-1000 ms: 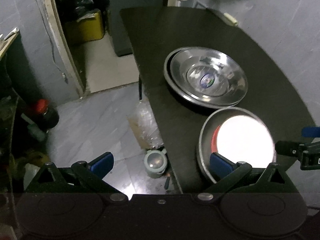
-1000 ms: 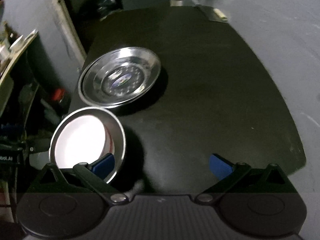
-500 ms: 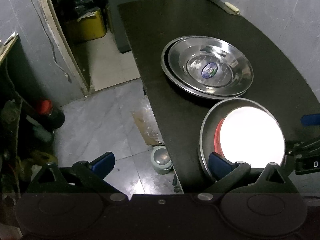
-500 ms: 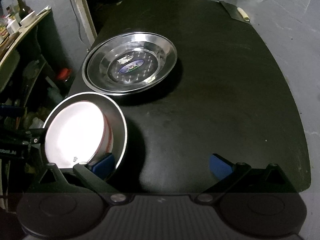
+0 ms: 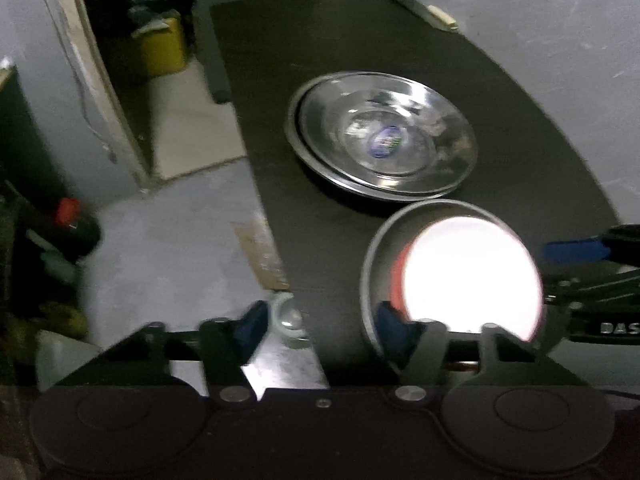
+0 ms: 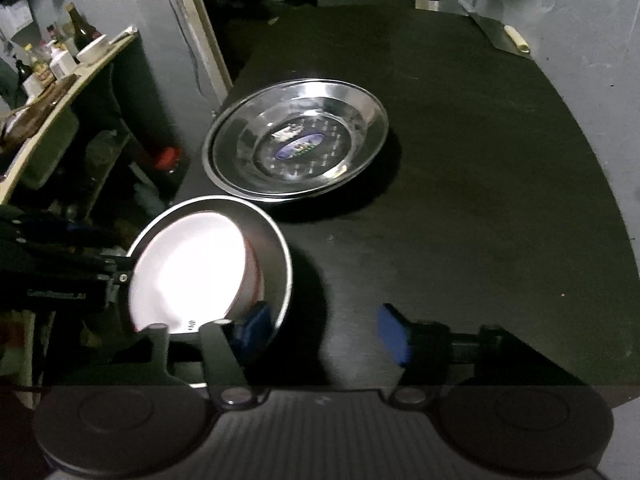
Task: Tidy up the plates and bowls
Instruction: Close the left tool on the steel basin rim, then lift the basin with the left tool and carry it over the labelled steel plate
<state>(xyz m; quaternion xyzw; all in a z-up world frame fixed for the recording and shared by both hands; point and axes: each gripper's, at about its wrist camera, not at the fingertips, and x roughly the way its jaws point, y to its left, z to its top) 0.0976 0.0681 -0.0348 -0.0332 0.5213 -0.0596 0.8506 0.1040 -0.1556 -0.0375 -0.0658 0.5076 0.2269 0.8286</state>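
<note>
Two stacked steel plates [image 5: 382, 148] [image 6: 296, 142] lie on the black table [image 5: 520, 112] [image 6: 480, 160]. Nearer to me a steel bowl [image 5: 370, 276] [image 6: 282, 256] holds a white bowl with a red outside [image 5: 472, 276] [image 6: 188, 268]. My left gripper [image 5: 320, 324] is open, its right finger at the steel bowl's near-left rim and its left finger off the table edge. My right gripper [image 6: 324, 330] is open, its left finger at the bowl's near-right rim and its right finger over bare table. Each gripper shows at the edge of the other's view.
The floor [image 5: 168, 240] lies left of the table with a small jar [image 5: 288, 316], a red-capped bottle [image 5: 68, 216] and a yellow box [image 5: 164, 48]. A shelf with bottles [image 6: 60, 72] stands at left. A grey wall [image 6: 592, 40] runs along the table's right side.
Both grippers have pulled back and up a little; the bowls and plates look farther off. Their fingers stay at the steel bowl's rim. The dishes have not moved.
</note>
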